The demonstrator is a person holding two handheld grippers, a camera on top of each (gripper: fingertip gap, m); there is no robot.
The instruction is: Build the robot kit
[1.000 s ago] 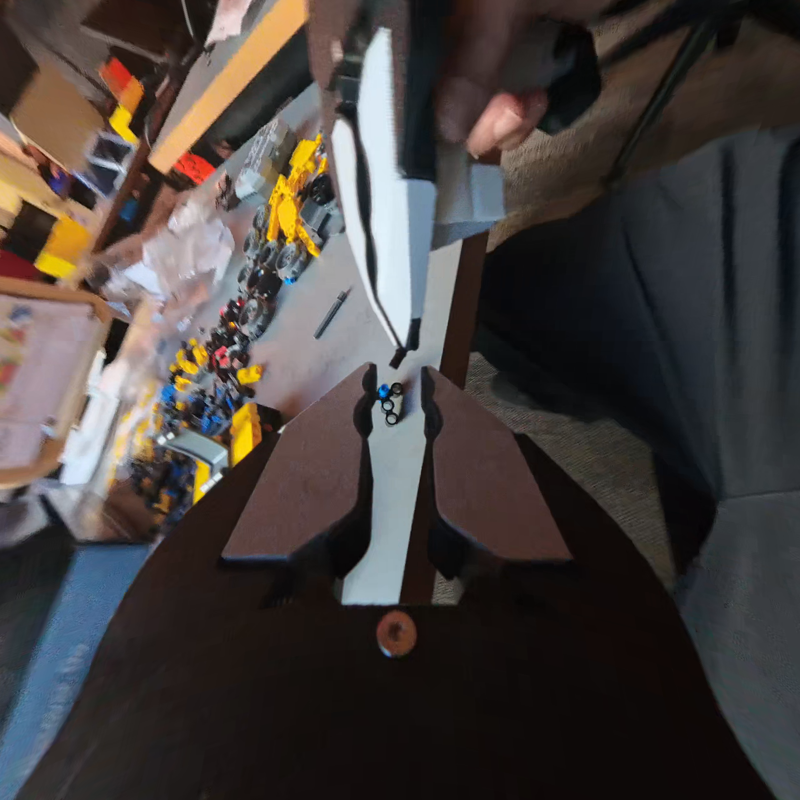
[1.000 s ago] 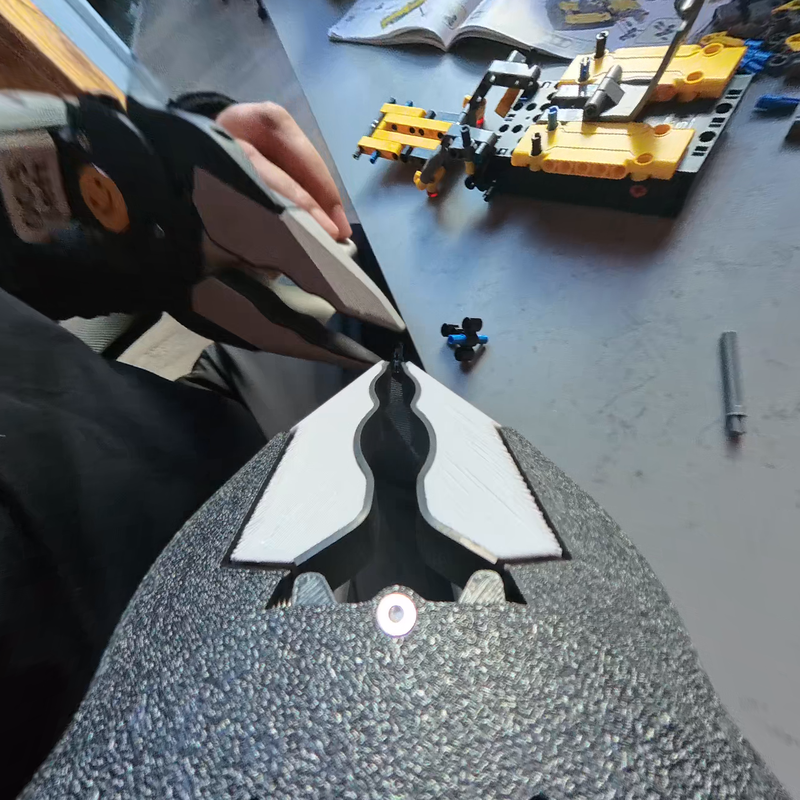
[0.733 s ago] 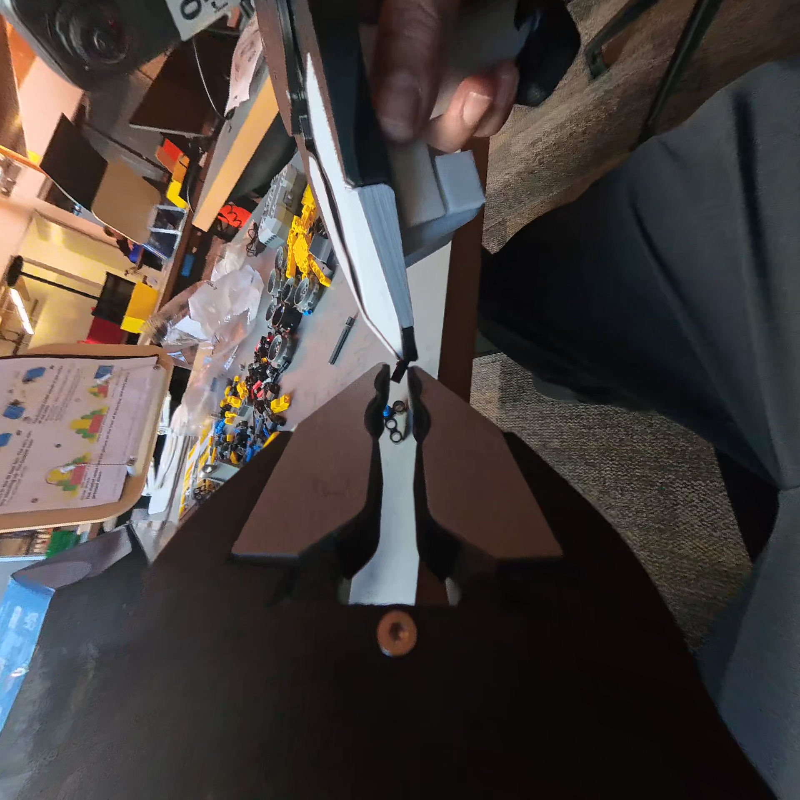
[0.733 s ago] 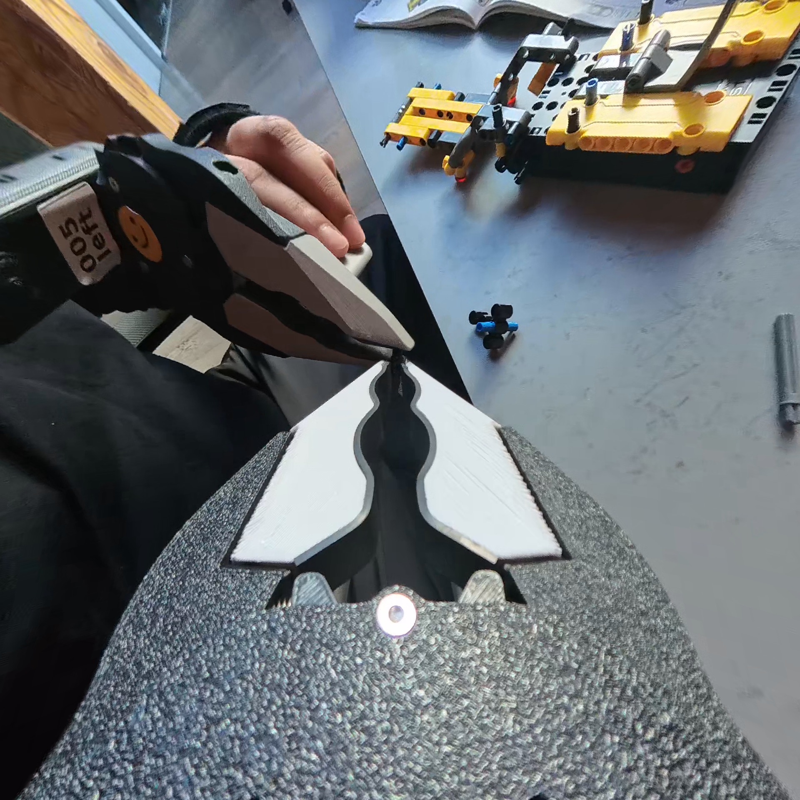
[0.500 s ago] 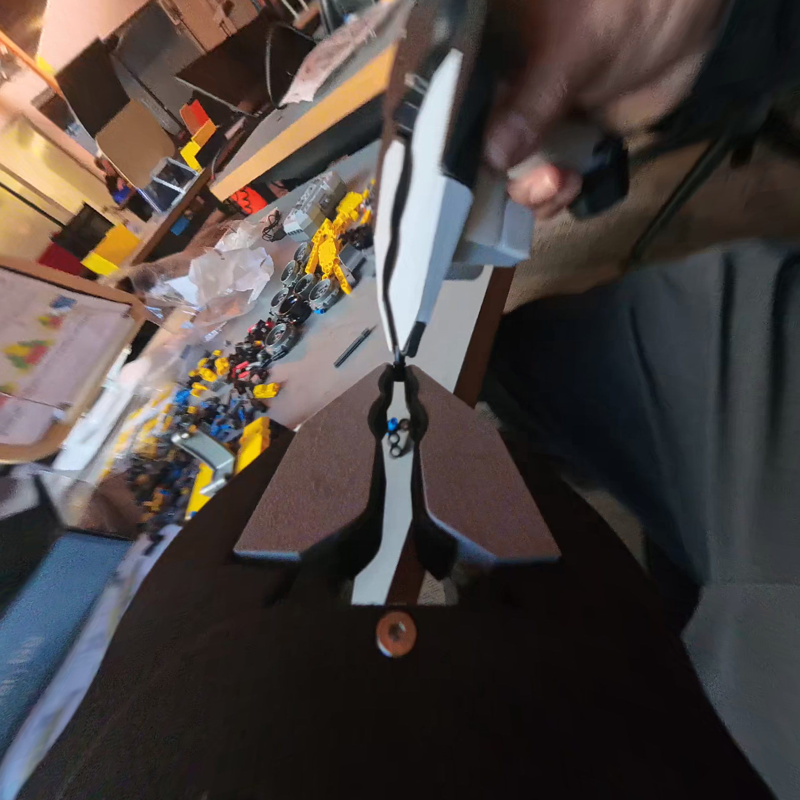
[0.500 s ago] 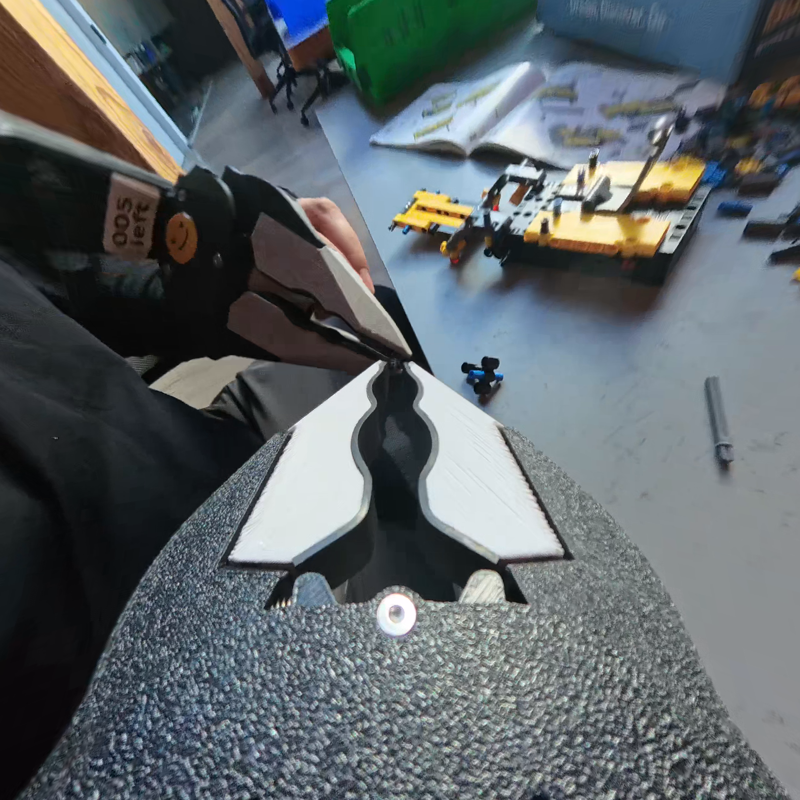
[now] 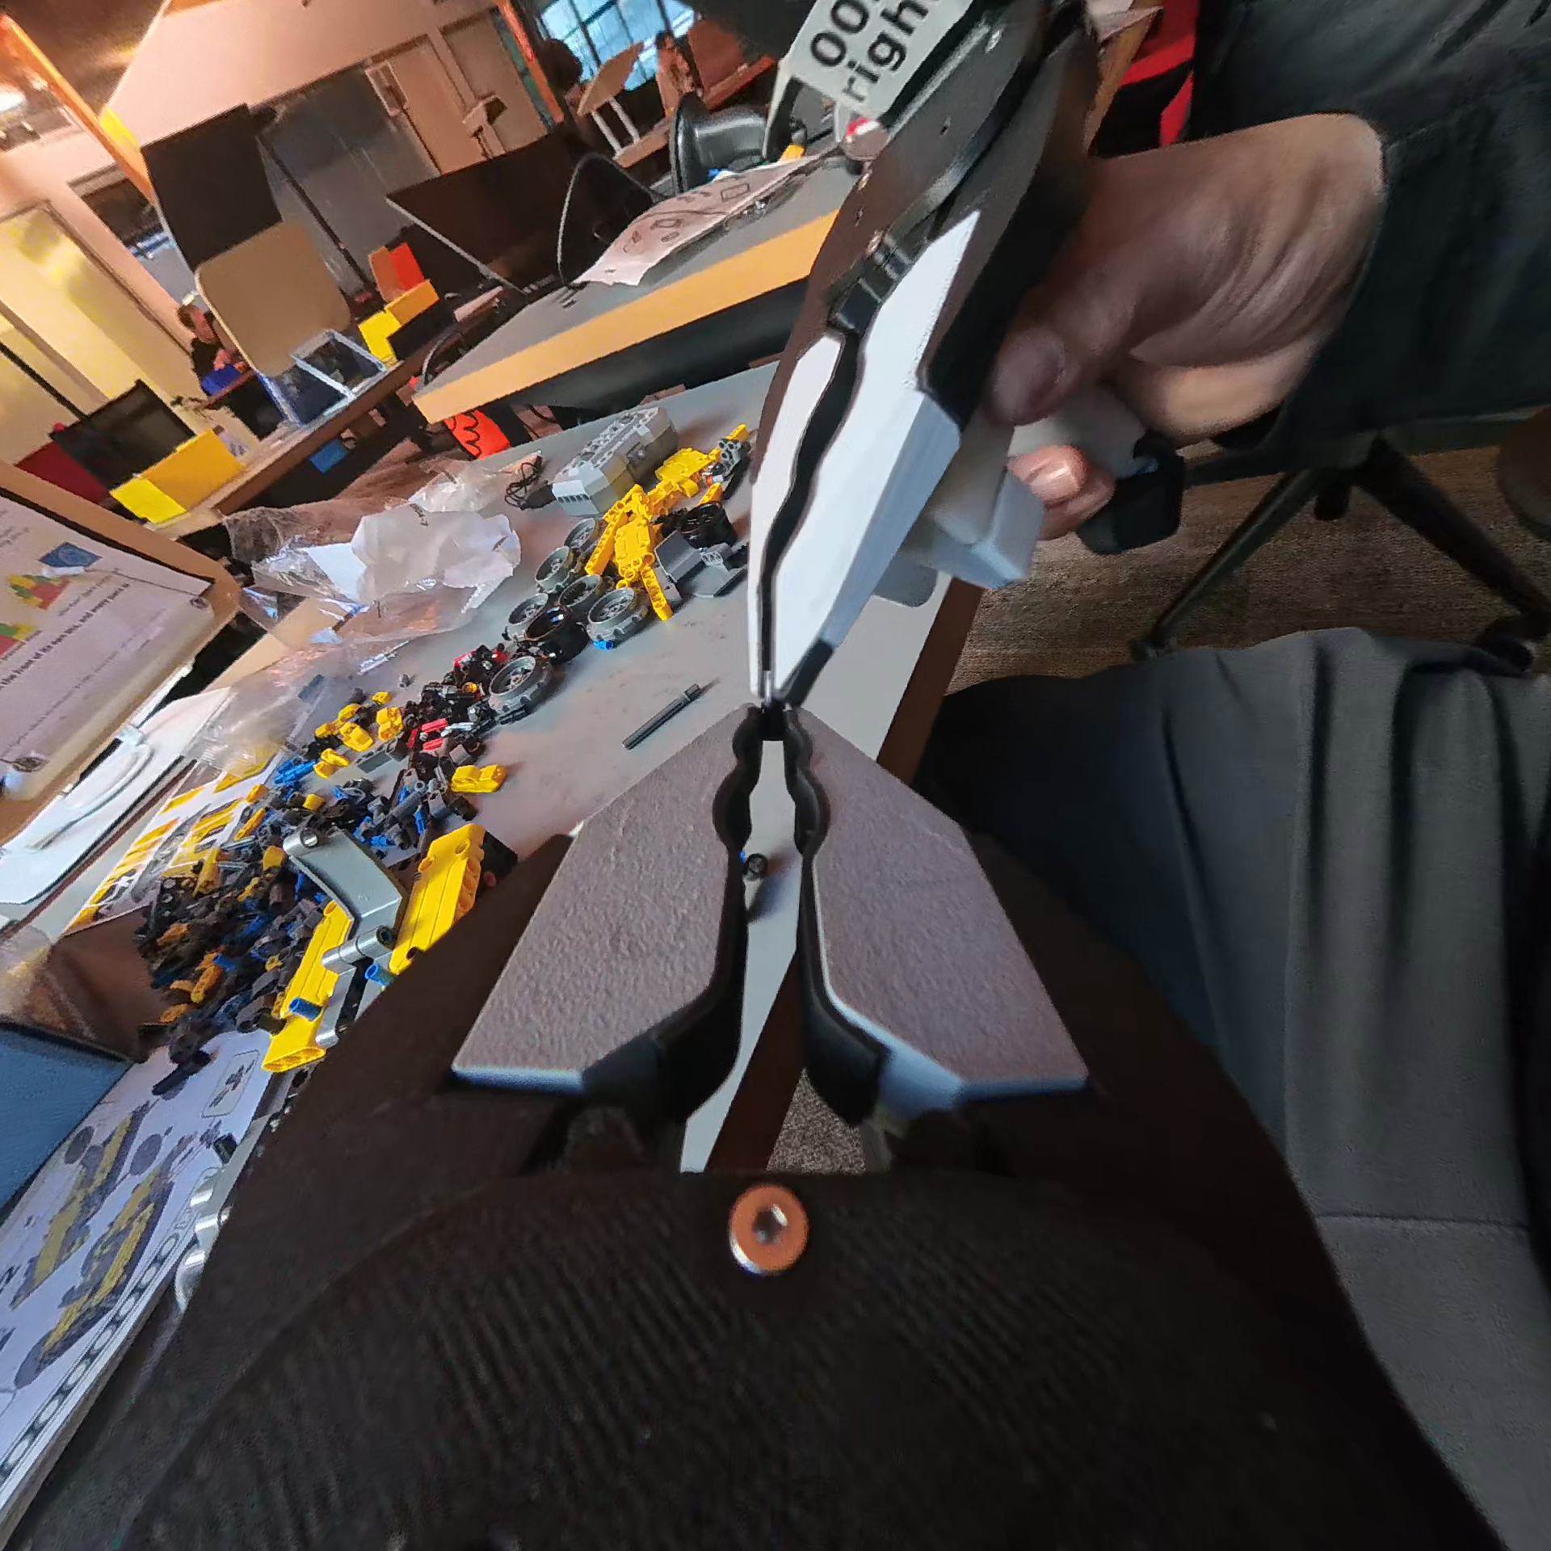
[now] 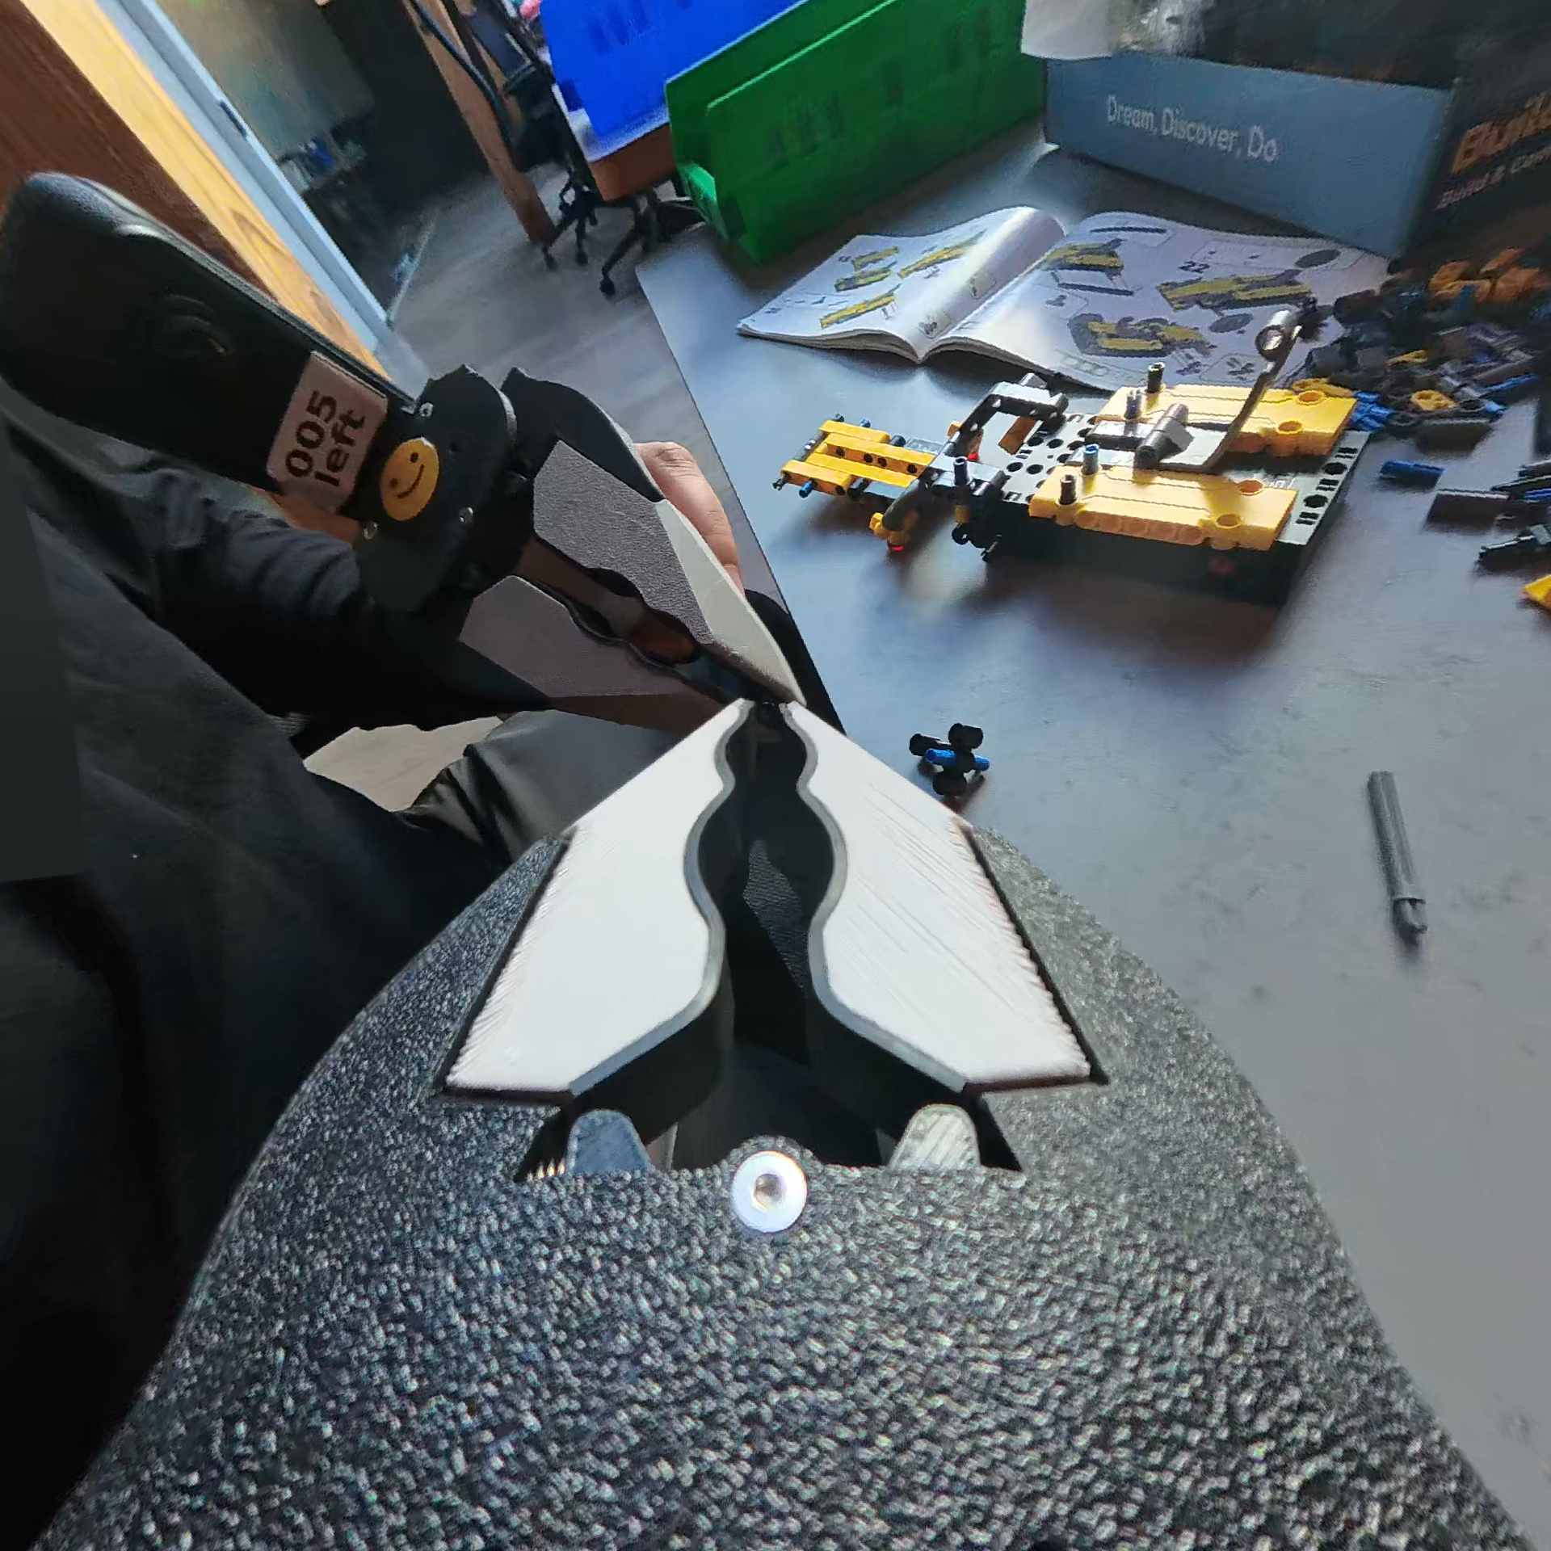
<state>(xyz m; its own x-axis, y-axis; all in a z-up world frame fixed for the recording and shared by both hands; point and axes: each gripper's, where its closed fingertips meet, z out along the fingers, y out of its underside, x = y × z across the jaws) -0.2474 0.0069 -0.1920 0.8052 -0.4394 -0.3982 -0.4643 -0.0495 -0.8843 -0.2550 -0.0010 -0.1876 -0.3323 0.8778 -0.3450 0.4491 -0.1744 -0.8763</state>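
The left gripper [image 7: 768,728] and right gripper [image 8: 765,713] meet tip to tip just off the counter [image 8: 1175,755] edge, both jaws pinching one tiny black piece [image 7: 767,715], too small to tell its long way.

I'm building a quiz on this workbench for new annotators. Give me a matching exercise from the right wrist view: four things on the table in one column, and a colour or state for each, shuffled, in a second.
Things:
1. instruction booklet
2. grey axle
3. pin cluster
4. yellow-and-black model

Descriptions:
A. small, black and blue
B. lies open
C. partly built, pegs sticking up
D. long and thin, lies alone at the far right

Pairs: 1-B, 2-D, 3-A, 4-C
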